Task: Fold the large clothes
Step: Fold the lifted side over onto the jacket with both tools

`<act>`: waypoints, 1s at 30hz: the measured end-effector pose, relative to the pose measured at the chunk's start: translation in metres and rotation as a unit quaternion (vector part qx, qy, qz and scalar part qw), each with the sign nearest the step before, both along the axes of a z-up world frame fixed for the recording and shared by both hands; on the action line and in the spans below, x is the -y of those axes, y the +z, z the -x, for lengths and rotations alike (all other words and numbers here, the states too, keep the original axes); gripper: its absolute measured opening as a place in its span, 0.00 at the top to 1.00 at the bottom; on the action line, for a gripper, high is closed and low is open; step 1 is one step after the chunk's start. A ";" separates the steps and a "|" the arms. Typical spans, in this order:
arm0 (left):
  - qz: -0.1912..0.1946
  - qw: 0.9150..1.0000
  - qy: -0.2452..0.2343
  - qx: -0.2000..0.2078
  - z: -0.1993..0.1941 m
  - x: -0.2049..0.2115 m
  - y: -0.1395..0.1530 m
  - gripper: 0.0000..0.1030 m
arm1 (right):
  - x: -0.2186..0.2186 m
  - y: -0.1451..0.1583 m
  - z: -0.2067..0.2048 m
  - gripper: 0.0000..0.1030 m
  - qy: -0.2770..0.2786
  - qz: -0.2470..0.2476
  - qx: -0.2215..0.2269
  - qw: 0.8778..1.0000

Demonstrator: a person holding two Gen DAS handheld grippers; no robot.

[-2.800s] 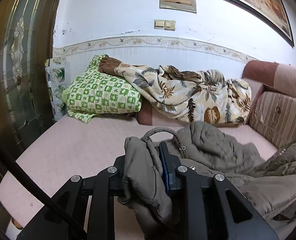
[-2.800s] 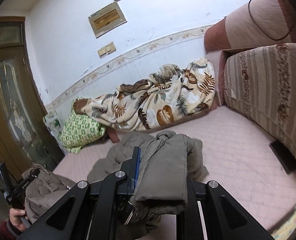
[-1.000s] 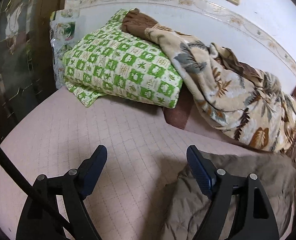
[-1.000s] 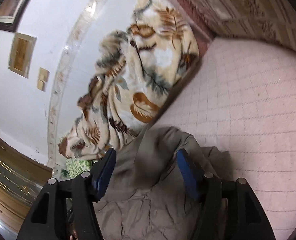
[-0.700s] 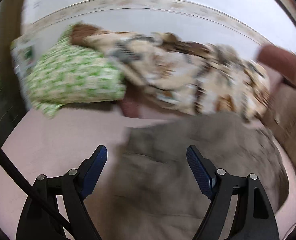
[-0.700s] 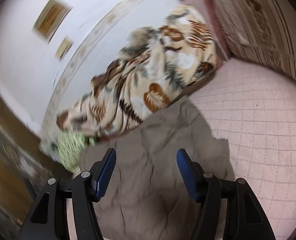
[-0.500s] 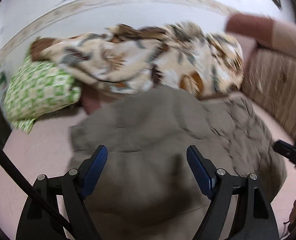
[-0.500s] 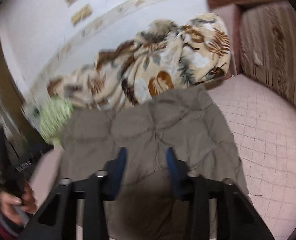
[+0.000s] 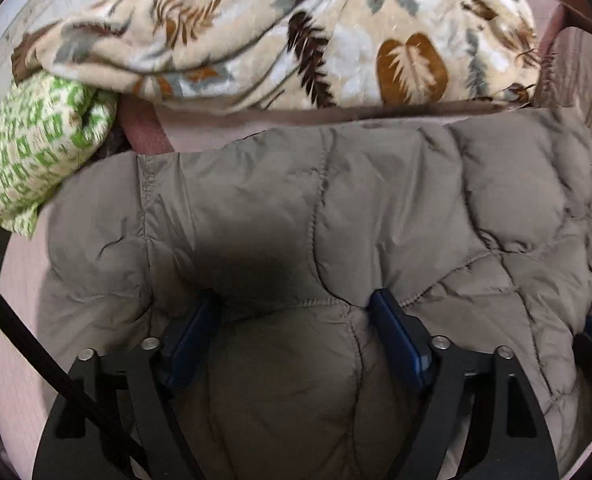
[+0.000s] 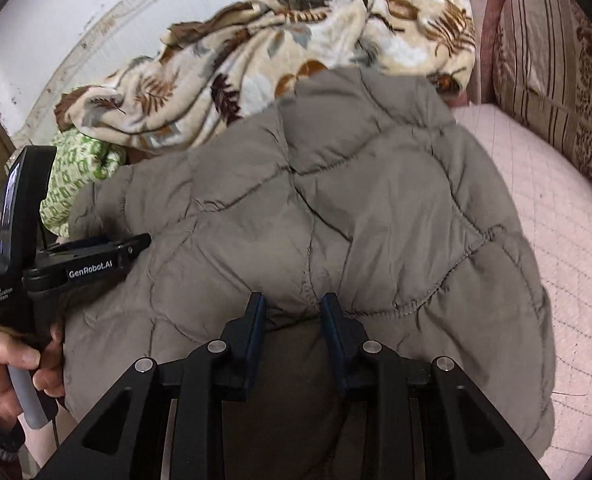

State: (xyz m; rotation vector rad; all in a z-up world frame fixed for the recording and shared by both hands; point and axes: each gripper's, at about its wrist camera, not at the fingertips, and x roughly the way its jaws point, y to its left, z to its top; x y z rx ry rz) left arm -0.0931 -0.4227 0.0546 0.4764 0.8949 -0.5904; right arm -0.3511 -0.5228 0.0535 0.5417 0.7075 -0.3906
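A quilted grey-brown jacket (image 9: pixel 376 208) lies spread across the pink bed (image 10: pixel 568 232), its far edge close to the leaf-patterned blanket (image 9: pixel 296 32) heaped along the wall, with a green checked pillow (image 9: pixel 36 152) at the far left. The jacket looks laid out fairly flat, seams and padded panels showing, though its near edge bunches up toward both cameras.

The left tool (image 9: pixel 296 344) is wide open, its blue-padded fingers straddling a bulge of the near hem; fabric sits between them, but nothing is pinched. The right tool (image 10: pixel 292 320) stands partly open, narrower than the left, with a fold of the near hem rising between its pads; whether the pads press the cloth I cannot tell. In the right wrist view the left tool's body shows at the near left edge of the jacket, gripped by the person's hand (image 10: pixel 12 364).

As a judgement, the spreading step is done and the folding proper is only about to begin: both tools must close on the near hem and carry it over toward the far edge, then further folds remain.
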 end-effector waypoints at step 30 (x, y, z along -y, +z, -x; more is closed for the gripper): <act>0.119 0.988 0.099 -0.004 0.011 -0.185 -0.004 0.18 | -0.063 0.008 -0.028 0.69 0.046 0.080 -0.017 0.996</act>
